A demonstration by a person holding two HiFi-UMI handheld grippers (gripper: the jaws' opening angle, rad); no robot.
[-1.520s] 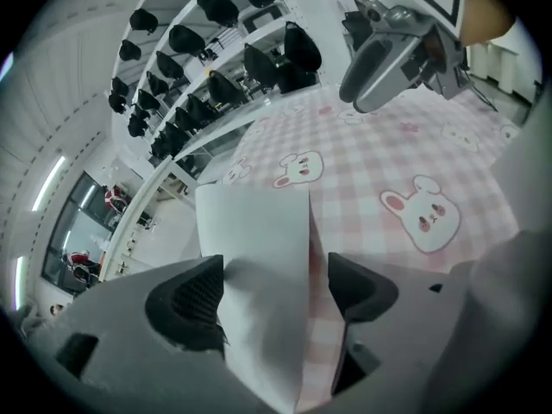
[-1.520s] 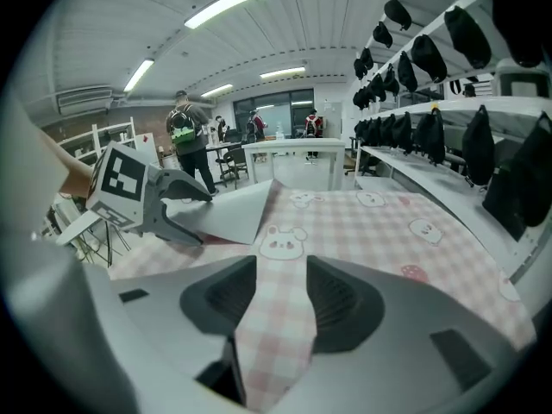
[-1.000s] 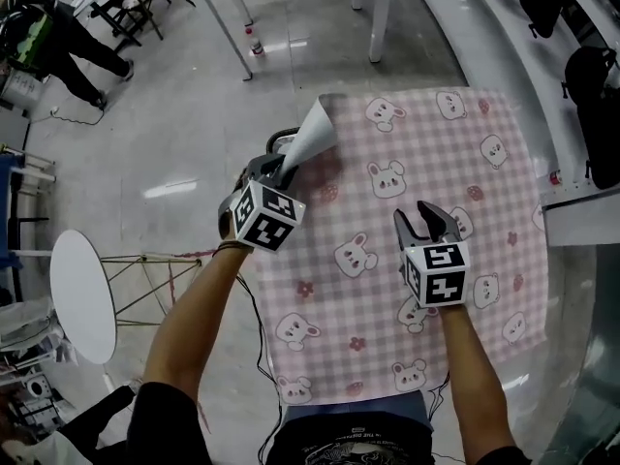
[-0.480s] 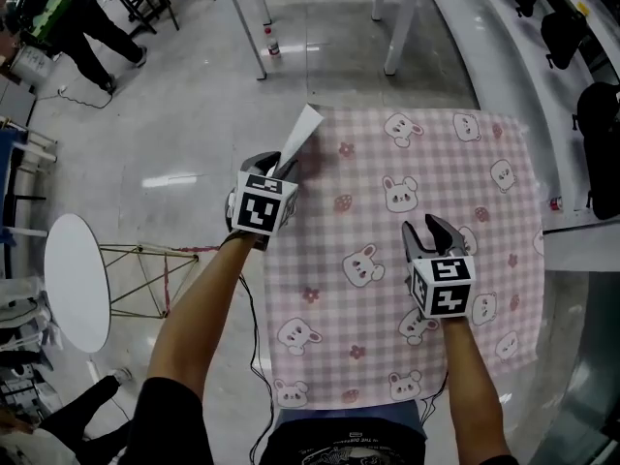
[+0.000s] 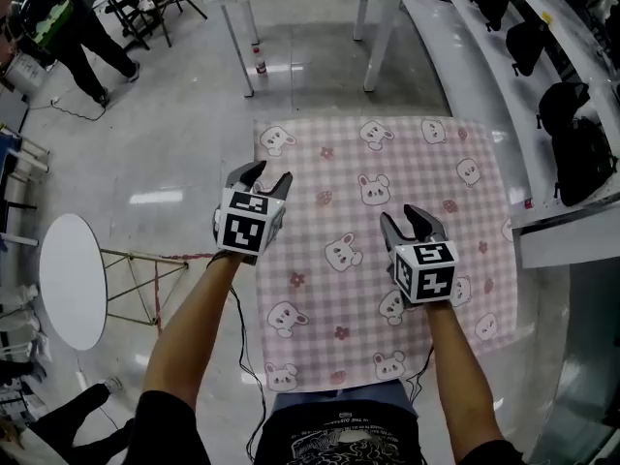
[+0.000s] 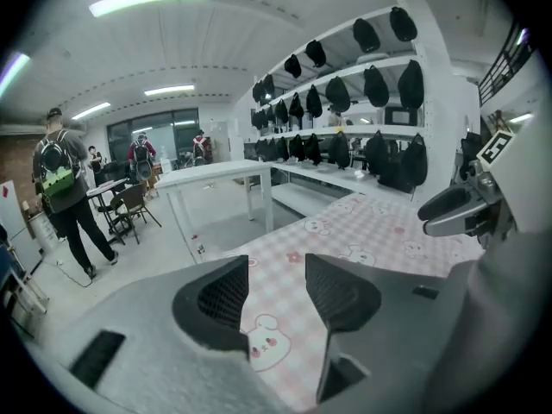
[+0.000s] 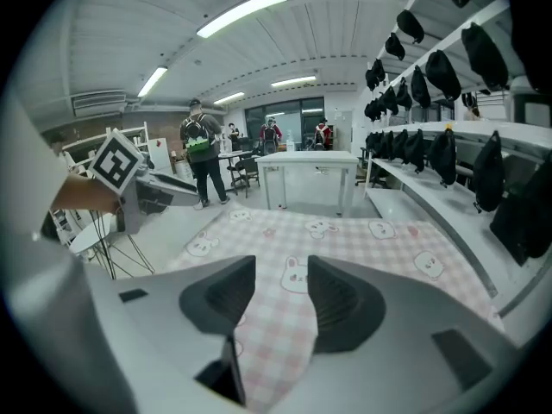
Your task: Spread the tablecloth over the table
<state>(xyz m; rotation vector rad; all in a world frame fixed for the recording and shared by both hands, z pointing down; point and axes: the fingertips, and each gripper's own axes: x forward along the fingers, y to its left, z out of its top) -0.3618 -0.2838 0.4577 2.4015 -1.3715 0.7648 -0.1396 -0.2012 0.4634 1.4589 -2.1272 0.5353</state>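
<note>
The pink checked tablecloth with bunny prints lies spread flat just in front of me. My left hand-held gripper hangs above the tablecloth's left edge; its jaws have just been opening, with nothing between them. My right hand-held gripper hovers over the tablecloth's middle, jaws apart and empty.

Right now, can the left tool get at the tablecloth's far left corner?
Probably yes. The left tool hovers just short of that corner. Its jaws have just been opening, with nothing between them, and the tablecloth lies flat and bare there.
</note>
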